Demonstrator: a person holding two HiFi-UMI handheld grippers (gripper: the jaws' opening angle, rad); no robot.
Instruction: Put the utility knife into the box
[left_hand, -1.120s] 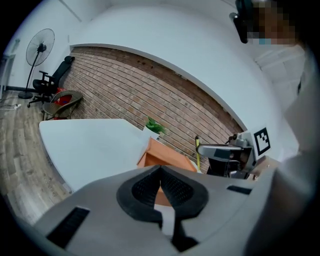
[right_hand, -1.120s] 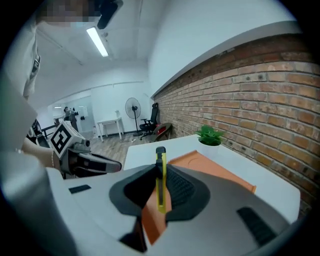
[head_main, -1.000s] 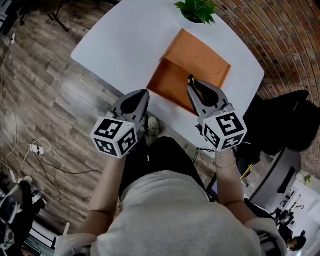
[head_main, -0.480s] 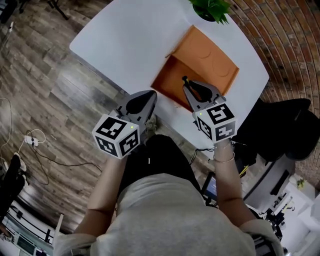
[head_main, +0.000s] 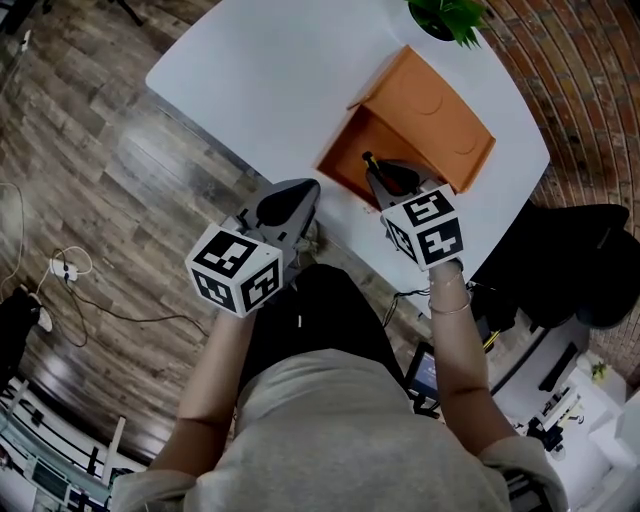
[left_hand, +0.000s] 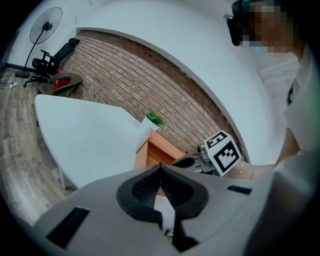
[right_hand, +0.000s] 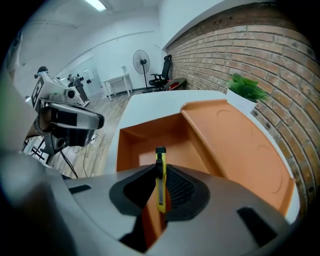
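Note:
An orange box (head_main: 425, 105) lies on the white table (head_main: 260, 80) with its open side facing me; it also shows as the box (right_hand: 165, 140) in the right gripper view and the box (left_hand: 152, 155) in the left gripper view. My right gripper (head_main: 372, 168) is shut on a yellow utility knife (right_hand: 160, 180), whose black tip (head_main: 366, 157) points into the box's mouth. My left gripper (head_main: 300, 190) hangs shut and empty off the table's near edge, left of the box.
A potted green plant (head_main: 450, 15) stands at the table's far end behind the box, by the brick wall (right_hand: 240, 45). A fan (right_hand: 141, 62) and chair stand far off. Cables lie on the wooden floor (head_main: 70, 270) to the left.
The right gripper with the knife has moved forward, closer to the box's mouth. The left gripper has stayed roughly in place.

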